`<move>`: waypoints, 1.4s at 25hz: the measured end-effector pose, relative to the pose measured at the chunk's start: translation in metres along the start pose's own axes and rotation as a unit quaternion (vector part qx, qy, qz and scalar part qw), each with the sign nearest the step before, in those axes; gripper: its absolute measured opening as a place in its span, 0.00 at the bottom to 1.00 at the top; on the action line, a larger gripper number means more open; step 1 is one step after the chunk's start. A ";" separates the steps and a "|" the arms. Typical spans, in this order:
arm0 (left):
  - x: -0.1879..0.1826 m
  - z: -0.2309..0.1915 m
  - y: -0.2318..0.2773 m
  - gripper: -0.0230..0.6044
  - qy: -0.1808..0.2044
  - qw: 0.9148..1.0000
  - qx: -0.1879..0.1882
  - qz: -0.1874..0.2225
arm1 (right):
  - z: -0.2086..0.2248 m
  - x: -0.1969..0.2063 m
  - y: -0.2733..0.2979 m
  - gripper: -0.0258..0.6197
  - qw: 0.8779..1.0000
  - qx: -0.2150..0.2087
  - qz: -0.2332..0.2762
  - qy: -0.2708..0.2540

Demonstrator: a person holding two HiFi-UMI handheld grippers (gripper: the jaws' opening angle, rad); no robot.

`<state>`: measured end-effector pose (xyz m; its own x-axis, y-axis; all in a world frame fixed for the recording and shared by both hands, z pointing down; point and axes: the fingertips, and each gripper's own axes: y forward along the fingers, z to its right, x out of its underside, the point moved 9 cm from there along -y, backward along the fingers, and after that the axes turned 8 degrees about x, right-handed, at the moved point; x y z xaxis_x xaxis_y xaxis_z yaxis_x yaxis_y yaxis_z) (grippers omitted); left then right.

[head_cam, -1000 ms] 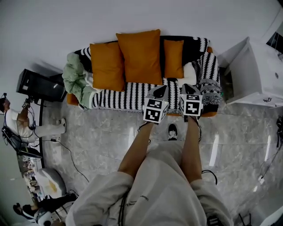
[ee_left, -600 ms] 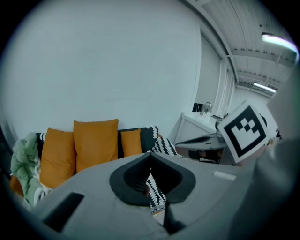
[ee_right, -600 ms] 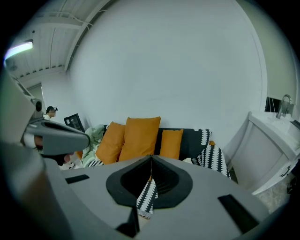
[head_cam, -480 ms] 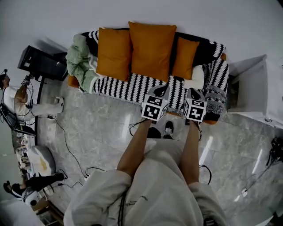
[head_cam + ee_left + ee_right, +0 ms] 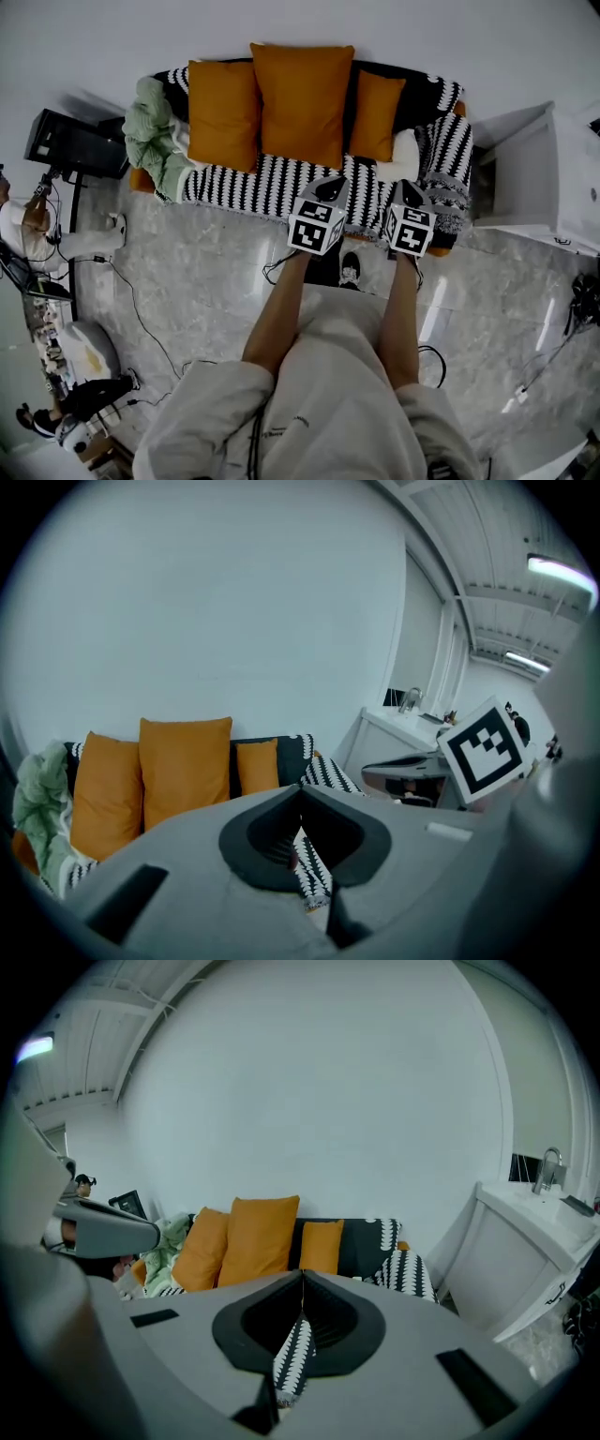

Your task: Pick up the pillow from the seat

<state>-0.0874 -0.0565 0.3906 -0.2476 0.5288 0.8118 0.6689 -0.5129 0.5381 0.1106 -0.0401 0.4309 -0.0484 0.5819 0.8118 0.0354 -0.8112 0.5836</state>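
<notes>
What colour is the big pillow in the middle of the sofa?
Orange. The big middle pillow shows best in the head view.

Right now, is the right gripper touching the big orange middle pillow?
Apart. Its own view shows the right gripper well short of the big orange middle pillow.

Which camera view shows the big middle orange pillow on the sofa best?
The head view: the big middle orange pillow shows whole and unblocked, leaning against the back of the sofa. The left gripper view shows the pillow smaller, and so does the right gripper view, each with its bottom edge hidden.
</notes>
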 end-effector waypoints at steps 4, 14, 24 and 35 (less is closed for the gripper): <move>-0.017 -0.004 0.017 0.05 0.011 1.000 0.004 0.004 | 0.009 -0.013 0.007 0.05 1.000 0.010 0.005 0.007; -0.037 -0.029 0.070 0.05 0.001 0.999 0.043 -0.006 | 0.038 -0.022 0.037 0.05 0.998 0.068 -0.002 0.013; -0.061 -0.092 0.120 0.05 -0.002 0.998 0.064 -0.026 | 0.022 -0.042 0.099 0.05 0.996 0.084 -0.012 -0.018; -0.037 -0.165 0.177 0.05 -0.048 0.994 0.085 -0.058 | 0.000 -0.053 0.199 0.05 0.998 0.031 -0.051 -0.035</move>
<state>-0.0751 -0.2782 0.4933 -0.2680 0.6437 0.7168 0.7500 -0.3277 0.5746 0.1199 -0.2319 0.5041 0.0144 0.6660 0.7458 0.0948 -0.7434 0.6621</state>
